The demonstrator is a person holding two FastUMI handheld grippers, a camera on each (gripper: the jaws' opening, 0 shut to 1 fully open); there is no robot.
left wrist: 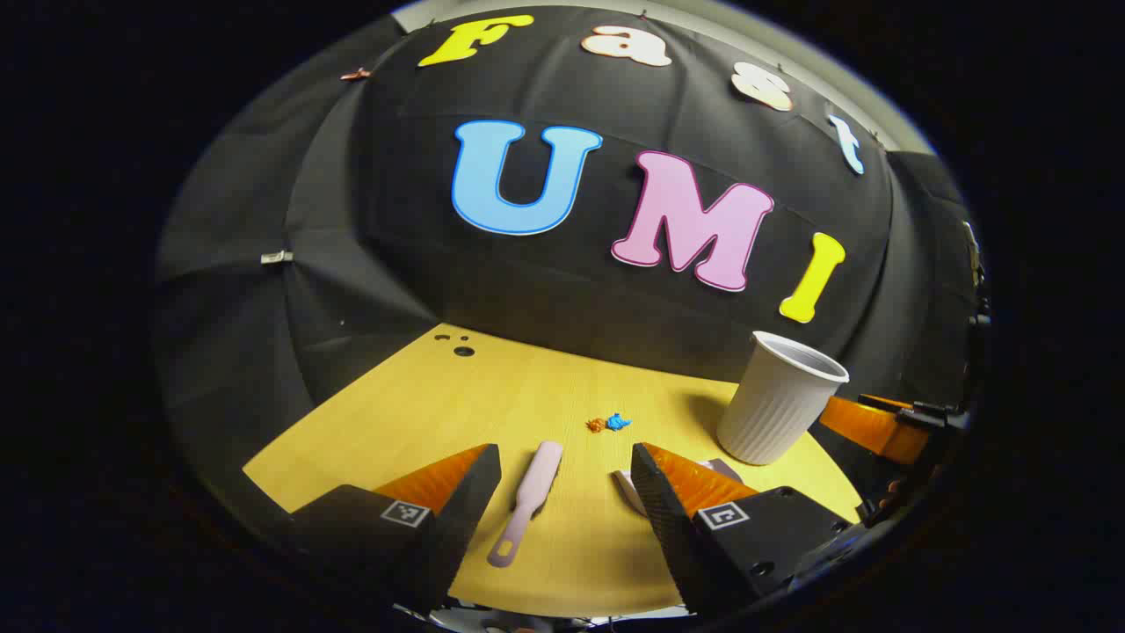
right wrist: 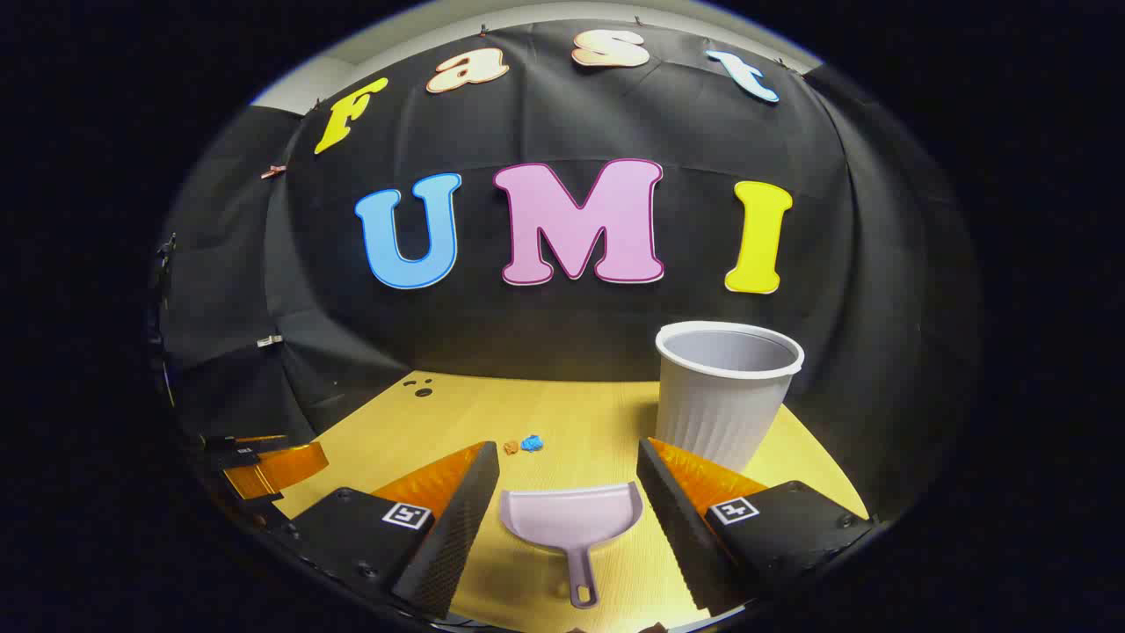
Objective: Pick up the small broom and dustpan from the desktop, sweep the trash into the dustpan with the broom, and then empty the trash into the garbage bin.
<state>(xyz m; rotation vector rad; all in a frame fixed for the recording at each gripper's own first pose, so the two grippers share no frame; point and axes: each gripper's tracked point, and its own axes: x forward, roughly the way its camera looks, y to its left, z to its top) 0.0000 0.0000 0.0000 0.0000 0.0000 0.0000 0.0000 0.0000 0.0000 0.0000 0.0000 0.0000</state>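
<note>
On the counter (right wrist: pixel 562 413) broom (left wrist: pixel 527 501) and dustpan (right wrist: pixel 571 519) lie untouched; your left gripper (left wrist: pixel 562 479) and right gripper (right wrist: pixel 567 479) gape empty, trash (right wrist: pixel 525 445) unswept

the desk (right wrist: pixel 571 413) is pale wood. on it lie a broom (left wrist: pixel 529 499), a dustpan (right wrist: pixel 571 520), two small scraps (right wrist: pixel 524 445) and an upright ribbed bin (right wrist: pixel 722 396).

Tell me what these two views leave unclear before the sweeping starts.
- Dustpan, left gripper view: mostly hidden behind that gripper's own finger.
- Trash, both views: two scraps, too small to identify.
- Garbage bin: inside hidden by its wall.
- Broom: bristles cannot be made out.
</note>
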